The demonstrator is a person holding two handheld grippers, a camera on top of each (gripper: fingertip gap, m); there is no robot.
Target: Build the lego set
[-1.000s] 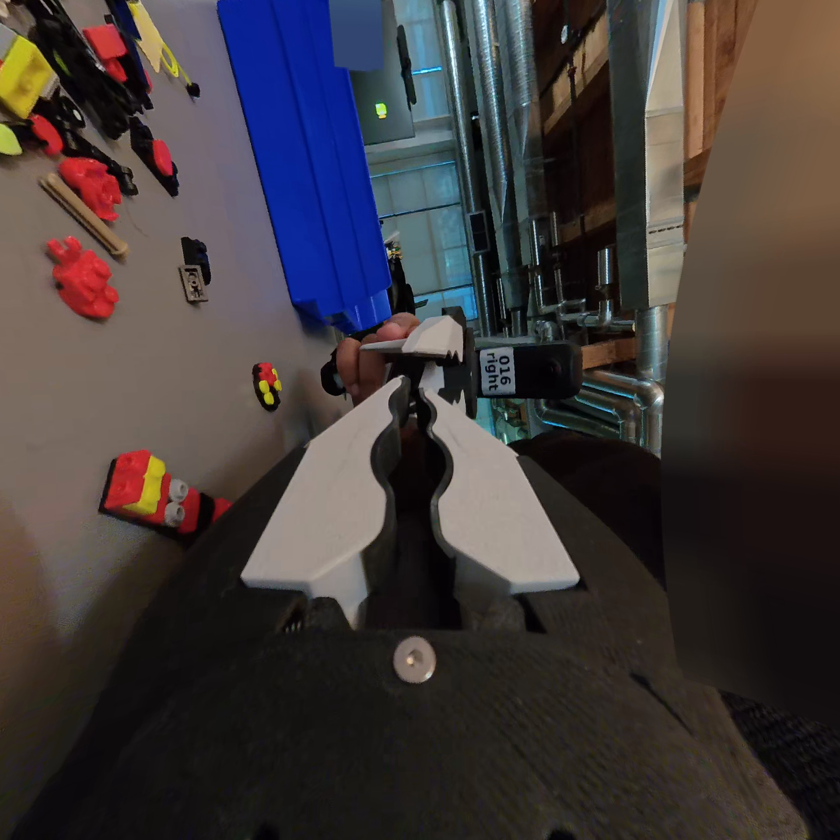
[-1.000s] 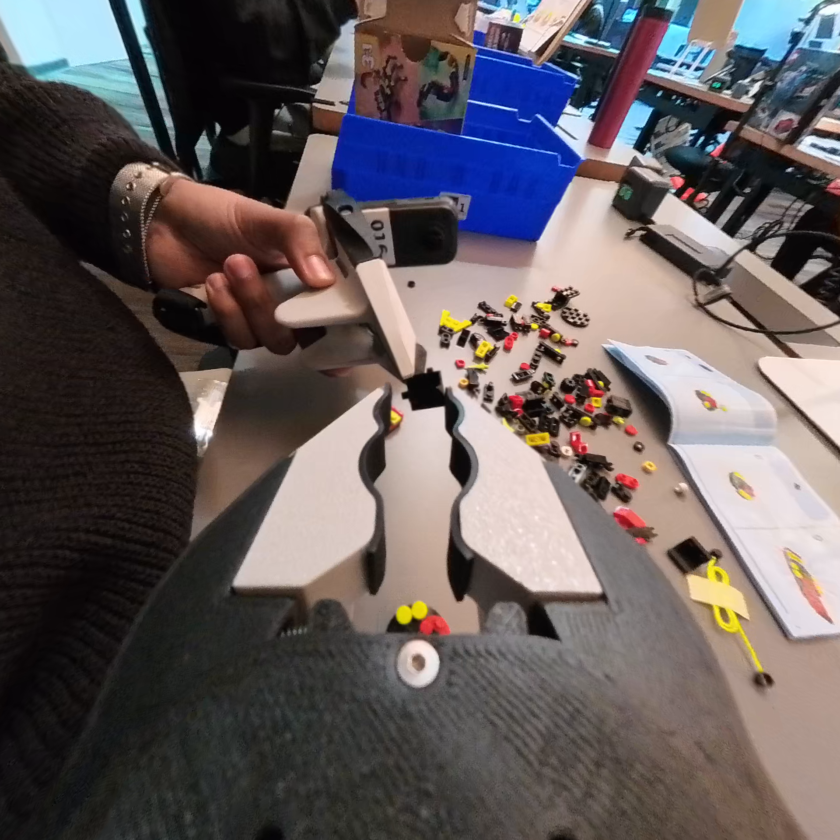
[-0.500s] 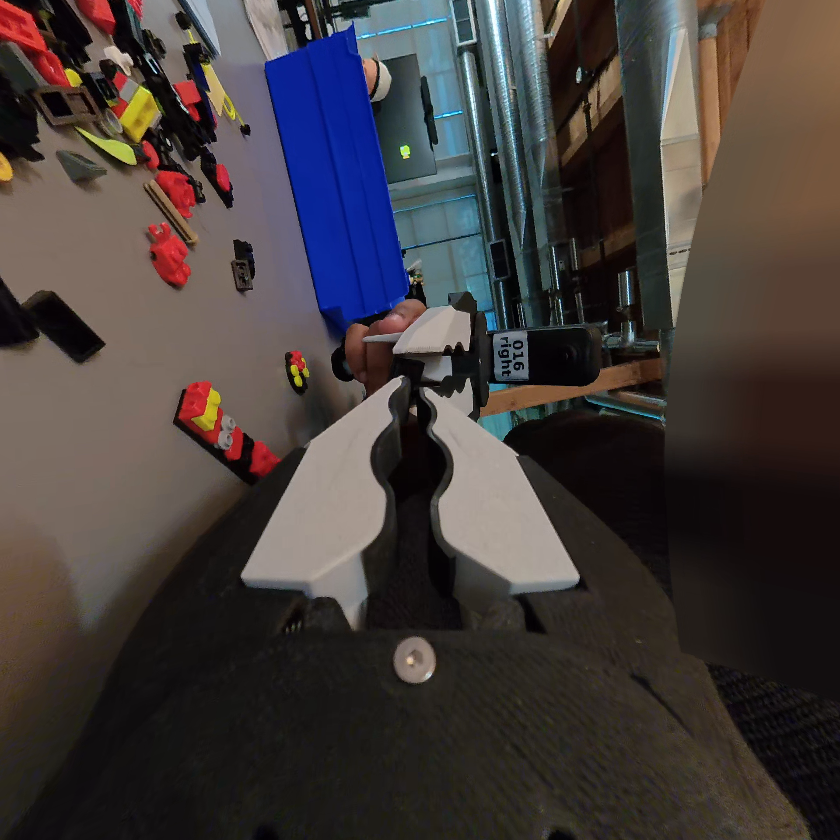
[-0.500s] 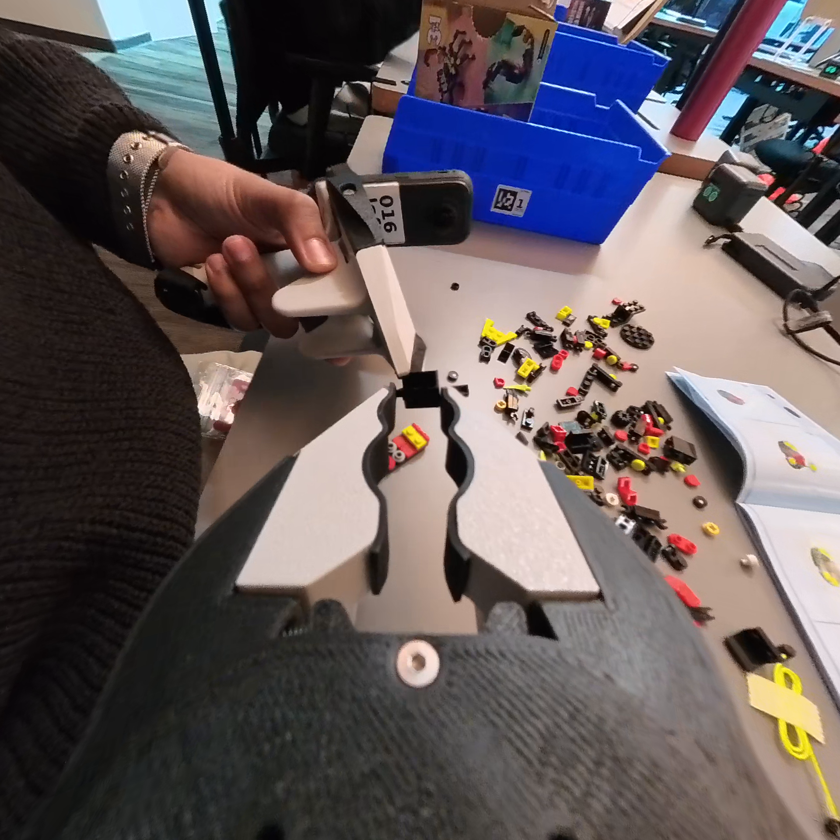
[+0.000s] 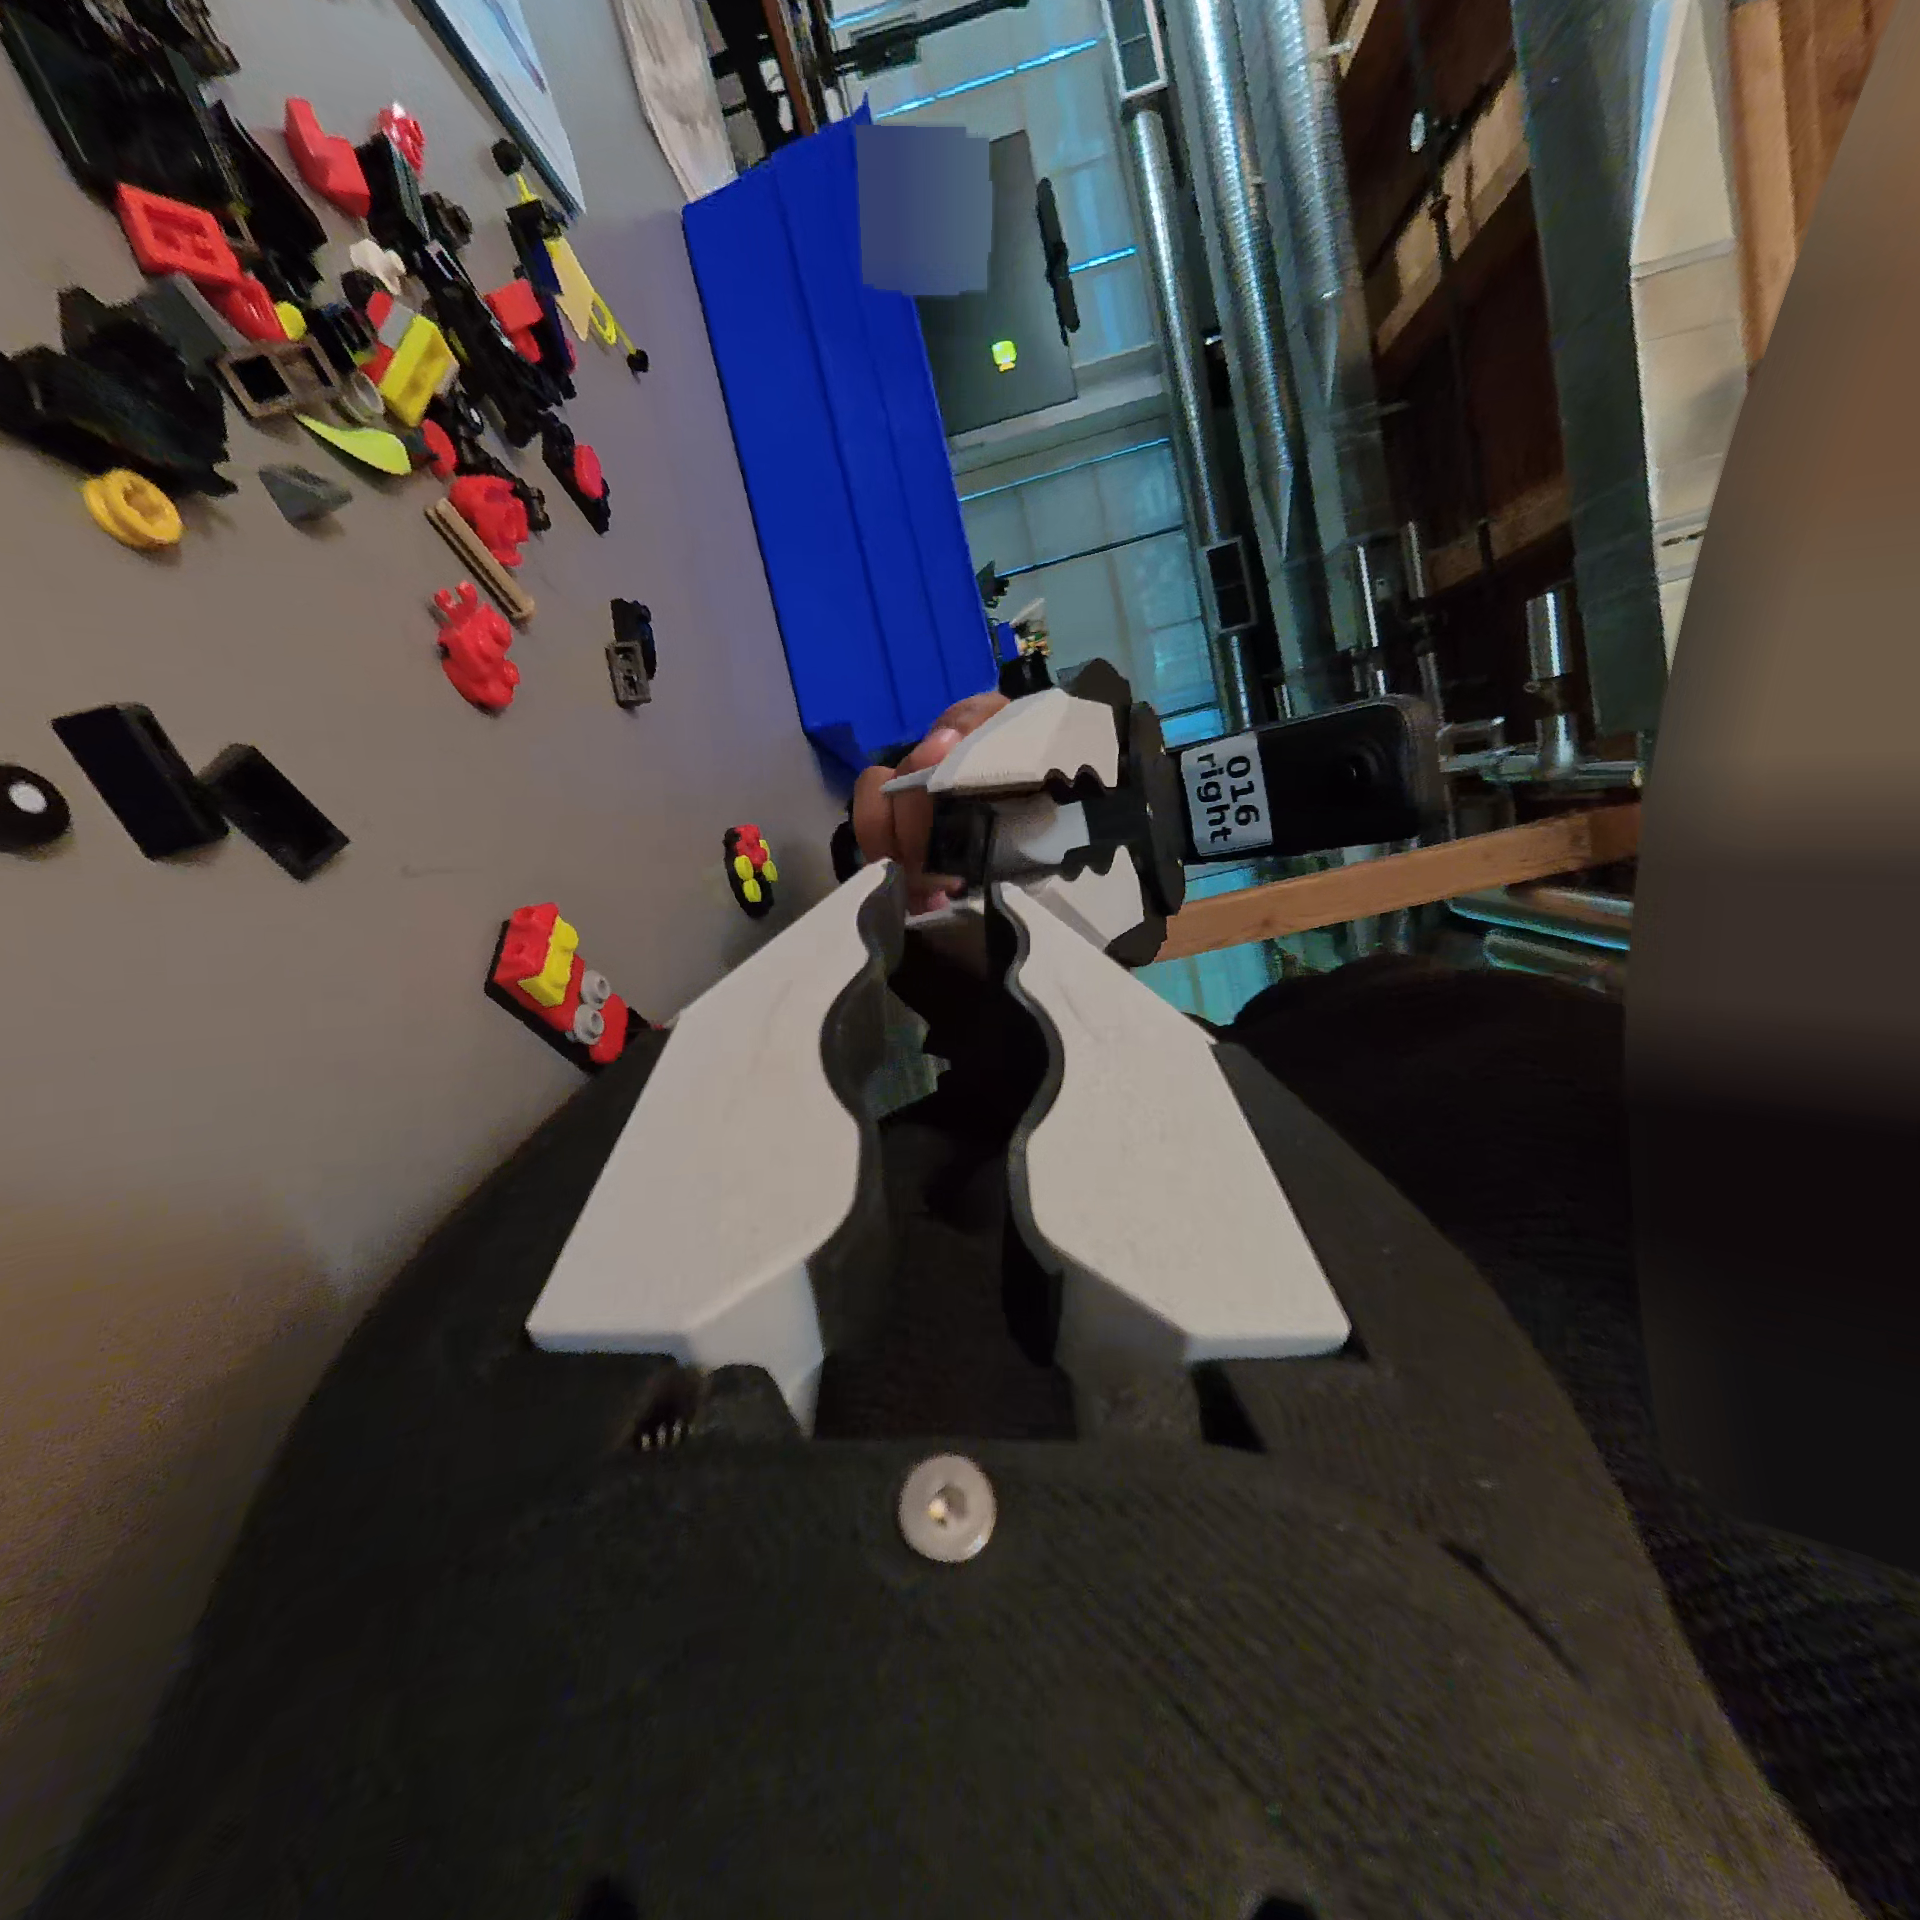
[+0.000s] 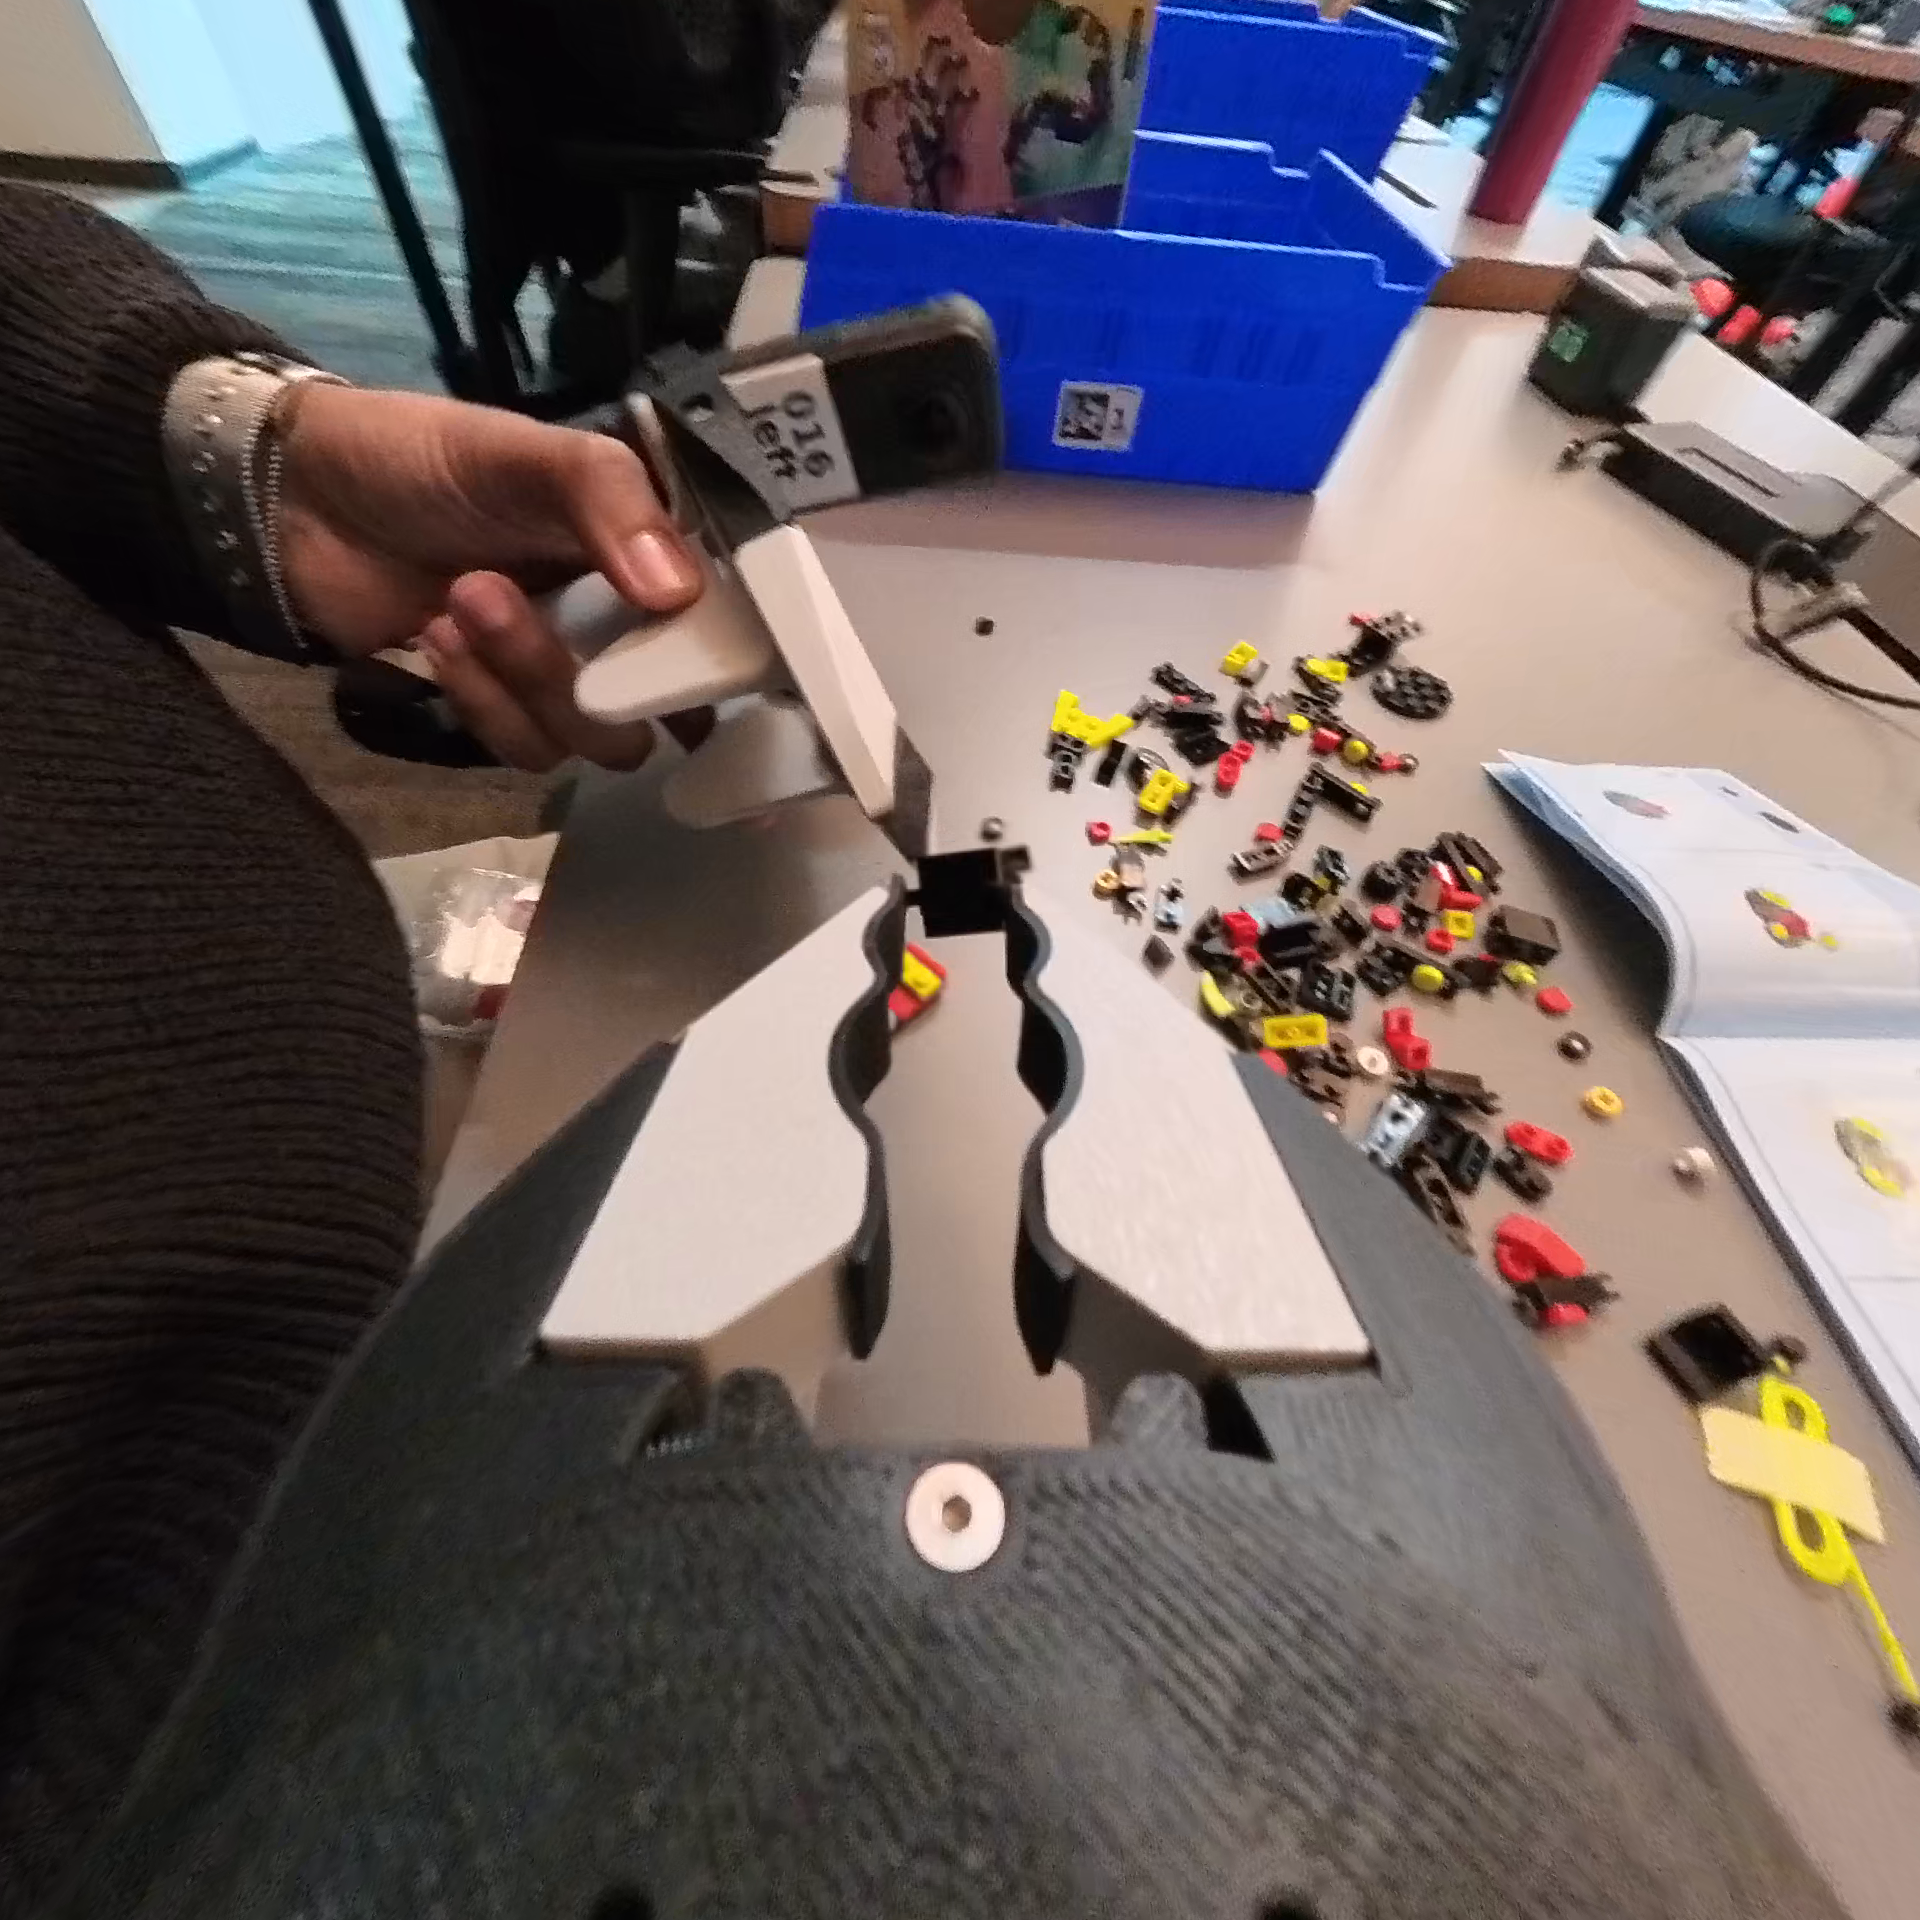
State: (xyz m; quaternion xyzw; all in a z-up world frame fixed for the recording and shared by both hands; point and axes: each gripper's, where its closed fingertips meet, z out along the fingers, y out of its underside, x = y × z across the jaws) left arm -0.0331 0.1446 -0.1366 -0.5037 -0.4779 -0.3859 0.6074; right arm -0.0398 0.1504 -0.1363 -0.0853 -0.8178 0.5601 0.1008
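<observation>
My right gripper (image 6: pixel 958 899) is shut on a small black lego piece (image 6: pixel 961 894) and holds it above the grey table (image 6: pixel 1195 582). My left gripper (image 6: pixel 899 800) comes in from the upper left, its tips just beside that piece. In the left wrist view my left gripper (image 5: pixel 940 888) is open, with nothing pressed between its pads. Just beyond its tips, the right gripper (image 5: pixel 966 821) holds the black piece (image 5: pixel 956 831). A small red, yellow and black assembly (image 5: pixel 556 982) lies on the table below and also shows in the right wrist view (image 6: pixel 914 982).
Several loose red, yellow and black pieces (image 6: pixel 1351 935) lie scattered to the right. An open instruction booklet (image 6: pixel 1766 935) lies at the far right. Blue bins (image 6: pixel 1112 353) stand at the back. A plastic bag (image 6: pixel 468 925) lies at the table's left edge. My left and right fingertips are right by each other.
My left gripper's fingers were shut at the black piece and have now parted. The right gripper has kept its hold on the black piece. Both have shifted a little over the table.
</observation>
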